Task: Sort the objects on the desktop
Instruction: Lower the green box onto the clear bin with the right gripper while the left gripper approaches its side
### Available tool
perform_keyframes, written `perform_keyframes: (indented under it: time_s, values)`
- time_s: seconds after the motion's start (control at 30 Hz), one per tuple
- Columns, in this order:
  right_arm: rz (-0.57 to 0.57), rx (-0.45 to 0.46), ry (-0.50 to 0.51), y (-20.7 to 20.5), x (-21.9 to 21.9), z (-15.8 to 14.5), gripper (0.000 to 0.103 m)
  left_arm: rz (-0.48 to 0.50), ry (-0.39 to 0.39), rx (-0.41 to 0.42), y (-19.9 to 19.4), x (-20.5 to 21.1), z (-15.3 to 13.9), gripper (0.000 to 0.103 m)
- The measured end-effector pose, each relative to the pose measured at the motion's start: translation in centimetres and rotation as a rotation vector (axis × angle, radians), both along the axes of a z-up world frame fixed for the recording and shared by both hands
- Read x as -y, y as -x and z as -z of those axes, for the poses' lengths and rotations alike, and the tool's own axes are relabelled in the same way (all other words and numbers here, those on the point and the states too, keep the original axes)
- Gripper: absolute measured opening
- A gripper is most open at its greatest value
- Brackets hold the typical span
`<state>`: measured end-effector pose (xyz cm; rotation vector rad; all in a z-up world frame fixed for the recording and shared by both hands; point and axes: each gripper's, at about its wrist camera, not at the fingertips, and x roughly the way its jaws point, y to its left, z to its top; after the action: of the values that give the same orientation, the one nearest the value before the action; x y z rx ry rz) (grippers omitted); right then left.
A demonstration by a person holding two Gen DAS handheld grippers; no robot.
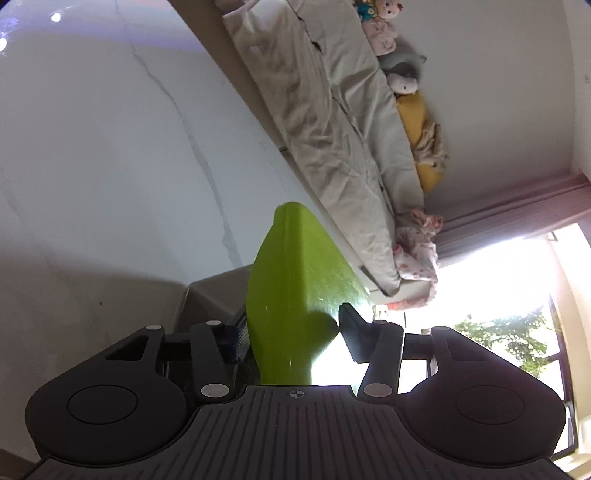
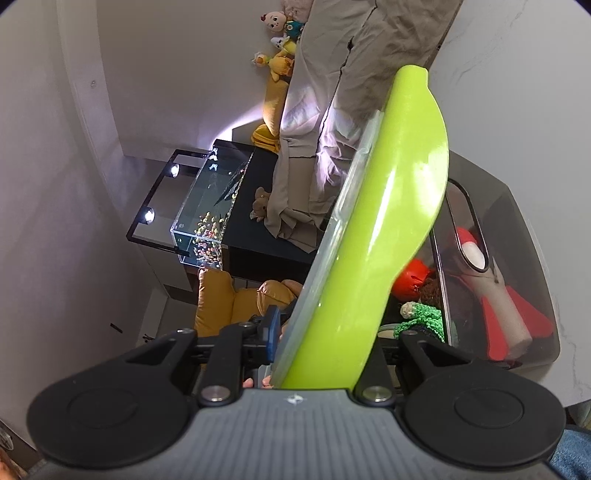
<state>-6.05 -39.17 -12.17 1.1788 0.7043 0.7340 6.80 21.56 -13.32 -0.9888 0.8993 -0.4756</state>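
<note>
Lime-green lid point(image 2: 373, 229) is the task item here: a long flat plastic lid with a clear rim strip along one edge. It stands on edge rather than lying flat, and both grippers are on it. In the right wrist view its long axis runs away from the camera, from the jaws up to a rounded tip over the marble table point(image 2: 517, 92). It sits over the open side of the smoky translucent storage box point(image 2: 517, 236), tilted against the rim; exact contact with the rim is hidden.

Right gripper point(image 2: 325, 339): jaws narrow, clamped on the near end of the lid. The blue-padded finger point(image 2: 271, 332) presses the clear-rim side; the other finger is hidden behind the lid.

Left gripper point(image 1: 291, 332): the lid point(image 1: 295, 280) is seen edge-on, with its long axis pointing straight ahead from the jaws and the tip over the white marble table point(image 1: 92, 166). Jaws are part-closed around the lid. One finger point(image 1: 349, 325) meets the lid's right face. The other point(image 1: 236, 343) is against the left face, but contact there is in shadow, so I can't confirm it.

Box contents visible through the wall: a red and white toy point(image 2: 472, 247), an orange ball-like item point(image 2: 412, 282), and a green crochet piece point(image 2: 424, 317).

Background: sofa with grey cover point(image 1: 332, 122), plush toys point(image 1: 384, 33), fish tank point(image 2: 207, 214).
</note>
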Motion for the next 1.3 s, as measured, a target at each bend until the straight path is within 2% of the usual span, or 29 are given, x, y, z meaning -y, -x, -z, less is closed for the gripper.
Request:
perform_keyframes:
  time_s: [0.13,0.23,0.33,0.37,0.4,0.53,0.63,0.7,0.8,0.87,0.9,0.97,1.13,1.17,1.2,1.3]
  values:
    - [0.009,0.002,-0.016,0.1,0.9,-0.2,0.025,-0.036,0.016,0.045,3.8,-0.7,-1.1,0.050]
    - [0.016,-0.037,-0.006,0.1,1.3,0.1,0.028,-0.064,-0.003,0.029,5.4,-0.9,-0.9,0.051]
    - [0.028,-0.091,0.058,0.0,1.3,0.1,0.039,-0.082,-0.011,0.000,5.3,-1.4,-0.4,0.050]
    - [0.032,-0.102,0.068,0.2,1.4,0.0,0.050,-0.085,-0.011,-0.007,5.1,-1.6,-0.3,0.050]
    - [0.035,-0.112,0.075,0.4,1.6,0.0,0.057,-0.080,-0.010,-0.011,5.0,-1.6,-0.2,0.050]
    - [0.036,-0.125,0.087,1.6,2.7,-0.4,0.056,-0.016,-0.004,-0.016,4.4,-0.5,0.0,0.050]
    - [0.027,-0.148,0.167,1.9,3.0,-0.6,0.056,-0.018,-0.018,-0.014,4.0,0.2,0.1,0.050]
    - [0.034,-0.160,0.163,2.2,3.1,-0.5,0.054,-0.020,-0.026,-0.012,3.7,0.6,0.2,0.045]
    - [0.058,-0.221,0.170,2.3,3.1,-0.2,0.057,-0.032,-0.009,-0.007,3.8,0.1,0.1,0.045]
    - [0.068,-0.290,0.235,2.1,2.6,0.0,0.056,-0.031,-0.013,-0.007,3.9,-0.1,-0.1,0.045]
    - [0.069,-0.312,0.289,2.1,2.4,0.1,0.058,-0.027,-0.021,-0.007,3.9,0.0,-0.1,0.045]
    - [0.071,-0.304,0.329,1.9,1.5,0.1,0.063,-0.019,-0.028,-0.015,3.9,0.2,-0.1,0.047]
    - [0.133,-0.261,0.322,2.2,2.0,0.4,0.063,-0.002,-0.033,-0.035,3.6,0.8,0.5,0.047]
    - [0.146,-0.269,0.320,2.4,2.4,0.6,0.070,0.002,-0.037,-0.038,3.6,1.0,0.6,0.047]
    - [0.166,-0.272,0.306,2.6,2.9,0.7,0.072,0.005,-0.038,-0.038,3.5,1.1,0.6,0.049]
    - [0.241,-0.267,0.279,3.1,4.4,0.6,0.067,0.013,-0.047,-0.035,3.3,1.4,0.4,0.049]
